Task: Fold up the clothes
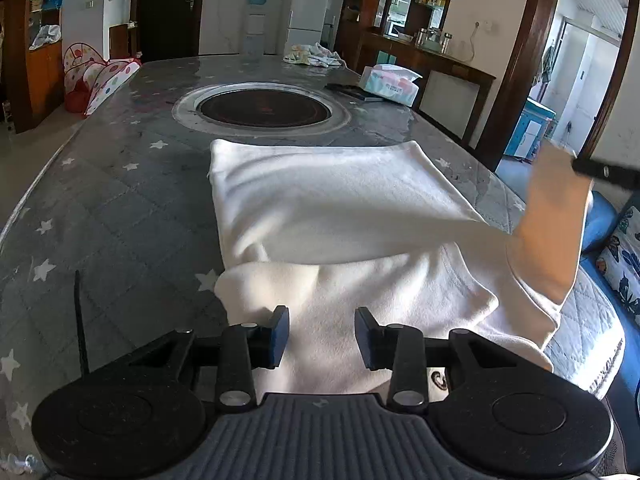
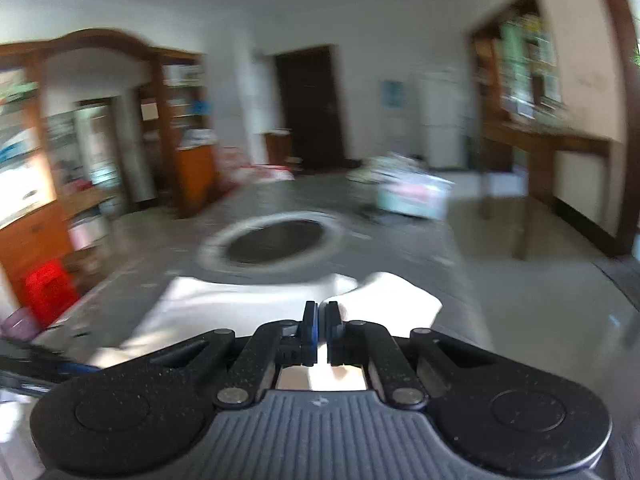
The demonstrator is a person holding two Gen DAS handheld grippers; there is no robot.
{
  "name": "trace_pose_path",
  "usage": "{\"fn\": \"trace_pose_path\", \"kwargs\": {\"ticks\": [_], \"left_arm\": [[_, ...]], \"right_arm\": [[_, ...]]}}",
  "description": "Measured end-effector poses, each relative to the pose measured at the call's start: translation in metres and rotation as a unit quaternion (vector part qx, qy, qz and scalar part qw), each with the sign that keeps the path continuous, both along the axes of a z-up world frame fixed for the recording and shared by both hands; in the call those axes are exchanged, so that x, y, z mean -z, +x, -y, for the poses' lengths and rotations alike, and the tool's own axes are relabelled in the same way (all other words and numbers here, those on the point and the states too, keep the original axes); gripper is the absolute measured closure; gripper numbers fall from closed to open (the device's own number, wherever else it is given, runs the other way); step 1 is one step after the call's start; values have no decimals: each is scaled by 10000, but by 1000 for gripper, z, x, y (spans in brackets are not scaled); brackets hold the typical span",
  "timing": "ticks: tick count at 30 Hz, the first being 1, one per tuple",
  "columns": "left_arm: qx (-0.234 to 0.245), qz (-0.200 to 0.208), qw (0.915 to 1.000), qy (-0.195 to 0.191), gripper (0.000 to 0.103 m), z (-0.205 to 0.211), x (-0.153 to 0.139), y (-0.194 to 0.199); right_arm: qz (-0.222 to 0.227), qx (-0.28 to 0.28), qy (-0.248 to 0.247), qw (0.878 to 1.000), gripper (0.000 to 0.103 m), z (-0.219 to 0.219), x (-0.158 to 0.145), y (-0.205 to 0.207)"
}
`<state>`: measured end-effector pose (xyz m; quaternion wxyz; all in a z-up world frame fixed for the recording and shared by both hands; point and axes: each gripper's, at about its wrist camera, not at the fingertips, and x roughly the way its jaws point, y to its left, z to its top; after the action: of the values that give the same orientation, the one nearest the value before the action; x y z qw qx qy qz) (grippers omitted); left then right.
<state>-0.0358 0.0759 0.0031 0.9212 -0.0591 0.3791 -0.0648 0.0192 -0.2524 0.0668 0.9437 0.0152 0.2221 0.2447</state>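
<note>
A white garment (image 1: 320,208) lies on the grey star-patterned table (image 1: 100,200), partly folded, with its near edge hanging off the table's front. My left gripper (image 1: 322,334) is open just above the garment's near part and holds nothing. My right gripper (image 2: 321,322) is shut on a corner of the white garment (image 2: 384,296) and holds it lifted above the table. In the left wrist view the lifted cloth rises to the right (image 1: 548,232). The right wrist view is blurred by motion.
A round black cooktop (image 1: 264,109) is set in the table beyond the garment. A tissue box (image 1: 390,83) and a crumpled cloth (image 1: 316,55) sit at the far right of the table. A quilted seat (image 1: 588,332) stands at the right.
</note>
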Motion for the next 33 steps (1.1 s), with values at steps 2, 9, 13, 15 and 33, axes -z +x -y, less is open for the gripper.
{"fn": "trace_pose_path", "kwargs": {"ticks": [2, 9, 13, 15, 33], "left_arm": [[-44, 18, 10000, -22, 63, -3, 0, -3], [-124, 52, 9999, -92, 62, -10, 1, -9], [-85, 81, 9999, -115, 62, -12, -1, -12], [-119, 144, 9997, -125, 62, -13, -5, -14], [61, 128, 9998, -124, 63, -2, -5, -5]], "right_arm": [[108, -544, -31, 9985, 100, -29, -7, -5], [-105, -2182, -203, 9756, 79, -101, 3, -28], [-194, -2251, -384, 9734, 78, -102, 7, -29], [-328, -2119, -603, 9749, 78, -95, 12, -22], [-633, -1375, -1344, 9793, 75, -69, 60, 20]]}}
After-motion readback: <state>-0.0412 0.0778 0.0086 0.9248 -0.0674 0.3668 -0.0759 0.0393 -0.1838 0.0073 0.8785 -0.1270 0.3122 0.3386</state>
